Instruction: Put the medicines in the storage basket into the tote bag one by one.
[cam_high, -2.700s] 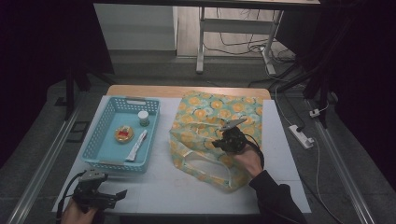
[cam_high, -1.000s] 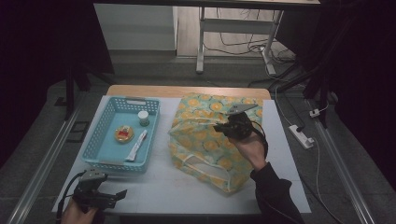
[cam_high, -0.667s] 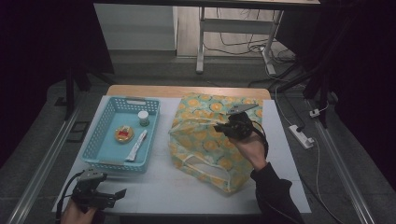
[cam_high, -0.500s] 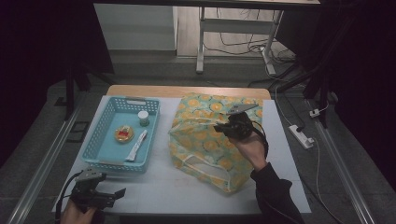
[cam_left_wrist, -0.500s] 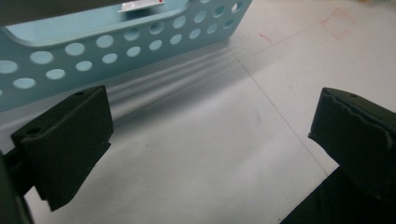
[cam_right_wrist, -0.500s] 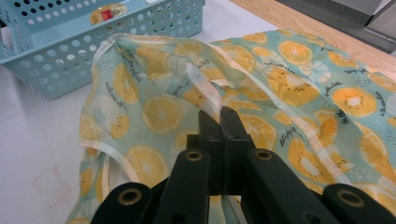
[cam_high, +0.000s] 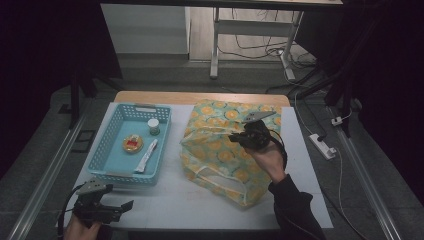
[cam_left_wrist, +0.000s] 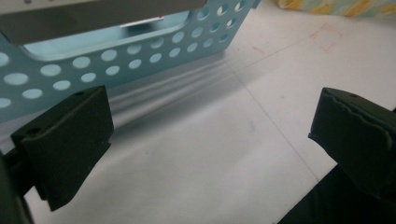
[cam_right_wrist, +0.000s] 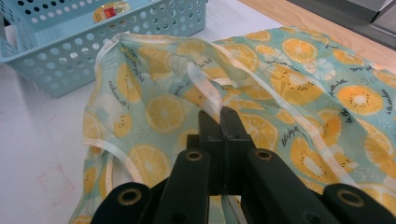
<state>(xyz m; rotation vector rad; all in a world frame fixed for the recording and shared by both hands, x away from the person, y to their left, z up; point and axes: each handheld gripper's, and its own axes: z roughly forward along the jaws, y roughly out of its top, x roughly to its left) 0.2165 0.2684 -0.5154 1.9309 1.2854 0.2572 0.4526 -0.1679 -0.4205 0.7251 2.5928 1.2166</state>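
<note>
where the fruit-print bag (cam_right_wrist: 280, 88) rises, right tool (cam_right_wrist: 219, 116) clamped on its white strap (cam_right_wrist: 205, 88)

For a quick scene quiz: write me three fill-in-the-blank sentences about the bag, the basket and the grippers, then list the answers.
1. The right gripper is shut on the bag's white ____.
2. The fruit-print bag lies to the ____ of the blue basket in the high view.
3. The left gripper's jaws stand ____ over the white table.

Answers: handle; right; open

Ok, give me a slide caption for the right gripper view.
Right gripper shut on the white handle strap of the orange-print fabric bag, beside the blue perforated plastic basket.
</note>
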